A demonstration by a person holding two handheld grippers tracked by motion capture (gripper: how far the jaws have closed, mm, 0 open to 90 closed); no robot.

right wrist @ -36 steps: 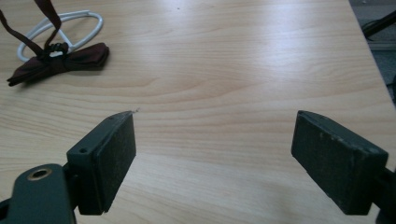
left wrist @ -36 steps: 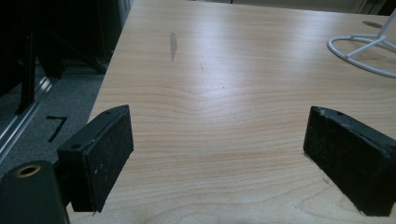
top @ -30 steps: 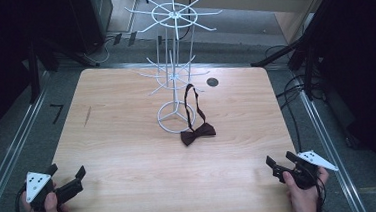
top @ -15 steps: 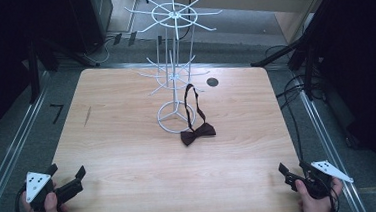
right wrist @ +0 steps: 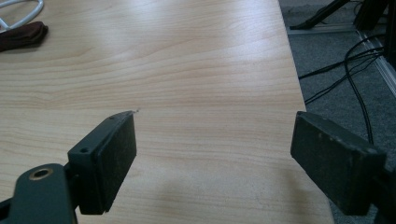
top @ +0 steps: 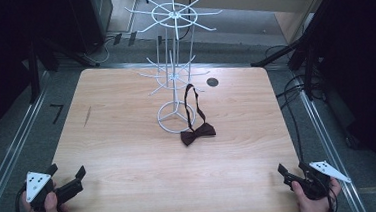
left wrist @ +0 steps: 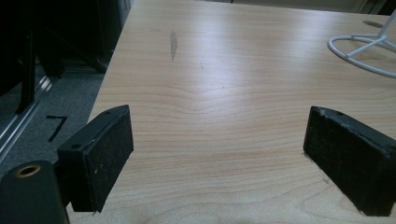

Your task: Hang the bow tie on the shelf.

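A dark brown bow tie lies on the wooden table, and its strap loops up toward the white wire display stand behind it. One end of the bow tie shows at the top left of the right gripper view. My left gripper is held open at the table's near left corner, jaws wide apart over bare wood. My right gripper is open at the near right corner, with nothing between its jaws. The stand's ring base shows in the left gripper view.
A round dark hole sits in the tabletop behind the stand. Cables trail on the grey floor to the right of the table. Metal rails run along the floor on the left. A dark streak marks the wood at left.
My right gripper has drawn back toward the near right corner of the table. The left gripper has stayed in place.
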